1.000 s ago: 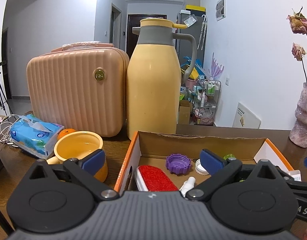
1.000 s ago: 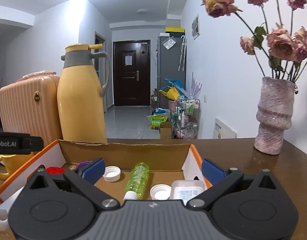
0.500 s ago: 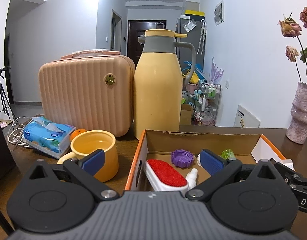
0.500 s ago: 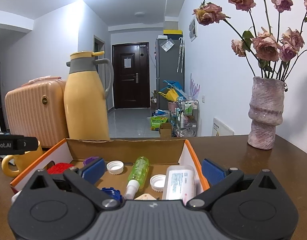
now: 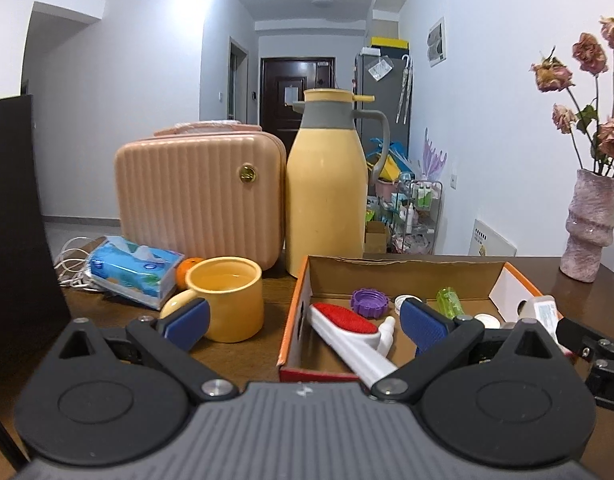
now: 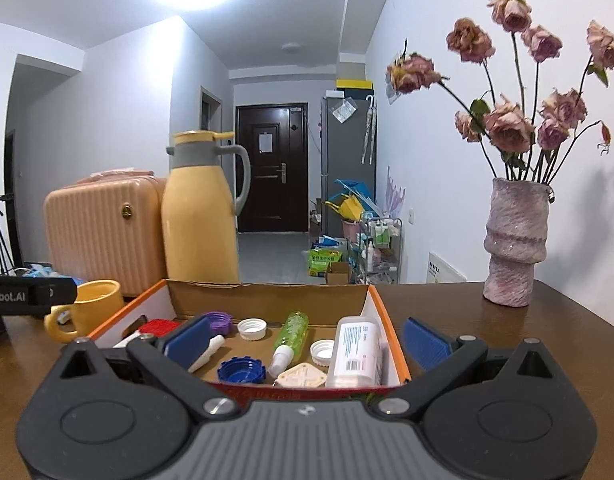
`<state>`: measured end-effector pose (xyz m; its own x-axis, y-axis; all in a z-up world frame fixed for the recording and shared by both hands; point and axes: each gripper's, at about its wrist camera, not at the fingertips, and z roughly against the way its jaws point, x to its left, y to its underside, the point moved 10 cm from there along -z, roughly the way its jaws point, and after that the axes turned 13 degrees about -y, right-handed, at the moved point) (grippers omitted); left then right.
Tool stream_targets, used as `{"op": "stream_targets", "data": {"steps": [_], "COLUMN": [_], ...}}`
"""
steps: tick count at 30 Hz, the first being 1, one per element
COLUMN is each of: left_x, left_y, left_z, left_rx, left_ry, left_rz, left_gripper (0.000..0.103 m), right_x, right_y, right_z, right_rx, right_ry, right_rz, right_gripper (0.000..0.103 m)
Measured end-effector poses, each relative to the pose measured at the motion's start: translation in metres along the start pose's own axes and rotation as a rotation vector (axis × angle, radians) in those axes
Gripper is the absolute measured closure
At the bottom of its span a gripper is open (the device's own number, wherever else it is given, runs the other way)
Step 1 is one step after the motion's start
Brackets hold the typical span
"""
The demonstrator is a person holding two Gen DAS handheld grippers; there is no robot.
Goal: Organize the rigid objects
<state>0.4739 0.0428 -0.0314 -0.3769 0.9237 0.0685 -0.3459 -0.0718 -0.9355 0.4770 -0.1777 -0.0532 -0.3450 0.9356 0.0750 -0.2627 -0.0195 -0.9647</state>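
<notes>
Both tongs, left (image 5: 303,322) and right (image 6: 305,338), hang wide and empty before the box (image 6: 391,334), seemingly to pick from its clutter.

"Robot.AI" on the left gripper (image 6: 27,295)

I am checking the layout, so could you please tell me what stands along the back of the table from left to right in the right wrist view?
Ribbed peach hard-shell case → tall yellow thermos jug with grey collar → textured pink ceramic vase of dried roses.
</notes>
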Motion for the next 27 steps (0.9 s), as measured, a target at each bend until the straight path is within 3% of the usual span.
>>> {"op": "stream_targets", "data": {"steps": [20, 27], "left_x": [0.043, 0.059], "left_y": [0.045, 0.072], "left_z": [0.125, 0.158], "left_rx": [-0.044, -0.052], "left_ry": [0.028, 0.030], "left_rz": [0.022, -0.015], "left_gripper": [0.000, 0.000], "right_x": [0.043, 0.059], "right_y": [0.033, 0.061], "right_z": [0.137, 0.171], "right_rx": [-0.047, -0.008], "right_ry": [-0.026, -0.031], "right_rz": [0.045, 0.045], "right_gripper": [0.000, 0.000]}}
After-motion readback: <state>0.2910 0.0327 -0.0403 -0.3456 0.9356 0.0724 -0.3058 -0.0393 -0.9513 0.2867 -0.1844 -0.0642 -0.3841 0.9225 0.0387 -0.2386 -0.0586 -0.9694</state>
